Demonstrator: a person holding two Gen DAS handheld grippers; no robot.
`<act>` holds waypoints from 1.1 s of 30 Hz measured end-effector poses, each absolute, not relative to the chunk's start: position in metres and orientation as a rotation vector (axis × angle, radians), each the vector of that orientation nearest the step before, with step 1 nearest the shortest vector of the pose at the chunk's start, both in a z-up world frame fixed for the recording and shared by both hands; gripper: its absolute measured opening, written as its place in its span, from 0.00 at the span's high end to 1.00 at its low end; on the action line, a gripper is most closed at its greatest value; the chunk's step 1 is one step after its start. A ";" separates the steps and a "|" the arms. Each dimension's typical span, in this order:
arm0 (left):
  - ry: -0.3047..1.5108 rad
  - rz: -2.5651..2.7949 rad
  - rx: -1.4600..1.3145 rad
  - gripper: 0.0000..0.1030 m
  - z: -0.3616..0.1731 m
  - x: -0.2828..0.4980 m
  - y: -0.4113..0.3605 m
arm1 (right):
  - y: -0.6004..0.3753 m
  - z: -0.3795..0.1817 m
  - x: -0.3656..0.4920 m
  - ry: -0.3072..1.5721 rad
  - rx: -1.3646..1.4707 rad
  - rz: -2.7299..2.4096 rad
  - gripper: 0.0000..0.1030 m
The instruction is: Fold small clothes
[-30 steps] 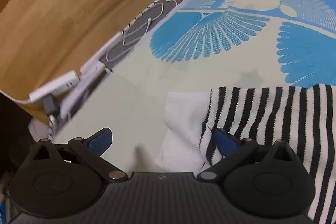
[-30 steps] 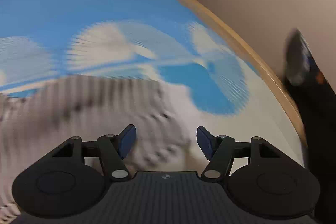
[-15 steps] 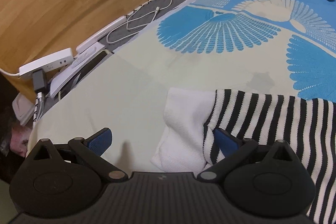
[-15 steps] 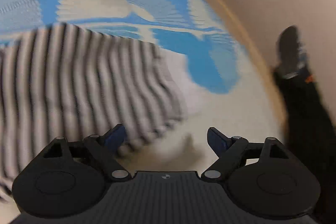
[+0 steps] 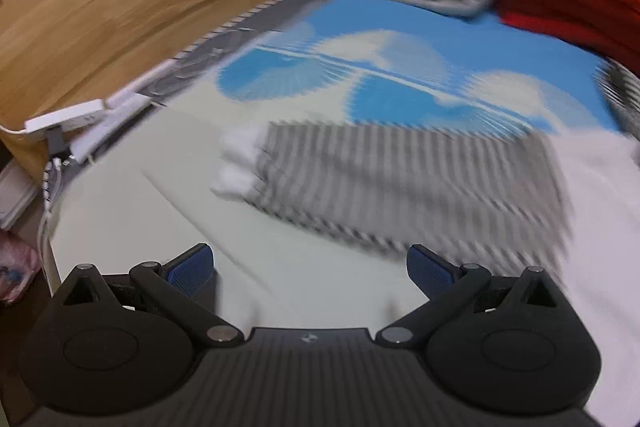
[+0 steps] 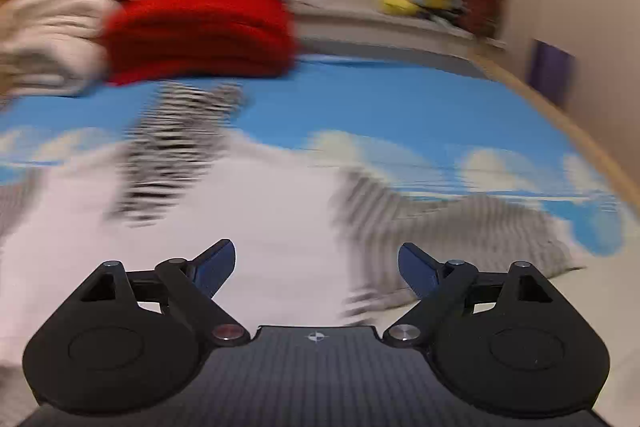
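blue-white bed (image 5: pixel 460 47), apparently under striped garment (image 5: pixel 400 187)

The left gripper (image 5: pixel 310 265) has its two blue-padded fingers (image 5: pixel 188 267) spread wide apart, with nothing between them. The right gripper (image 6: pixel 316 265) is likewise spread, its blue-padded fingers (image 6: pixel 416 269) well apart and gripping nothing. Both point forward and slightly downward, level from side to side. Both views are smeared by motion blur.
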State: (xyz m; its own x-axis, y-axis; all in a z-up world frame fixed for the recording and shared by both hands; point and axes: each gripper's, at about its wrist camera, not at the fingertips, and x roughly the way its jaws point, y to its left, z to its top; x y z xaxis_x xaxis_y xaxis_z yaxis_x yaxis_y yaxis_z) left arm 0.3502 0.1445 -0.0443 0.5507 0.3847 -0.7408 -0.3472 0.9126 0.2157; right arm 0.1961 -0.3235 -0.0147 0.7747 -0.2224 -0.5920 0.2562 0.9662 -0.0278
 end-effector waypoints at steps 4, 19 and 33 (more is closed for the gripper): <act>0.855 0.358 0.059 0.00 -0.054 0.311 0.091 | -0.263 -0.028 0.175 0.584 0.040 -0.173 0.10; 0.874 0.235 0.096 0.00 -0.090 0.317 0.048 | -0.232 -0.069 0.185 0.620 0.018 -0.123 0.09; 0.873 0.239 0.093 0.00 -0.090 0.325 0.049 | -0.242 -0.085 0.198 0.666 0.031 -0.132 0.09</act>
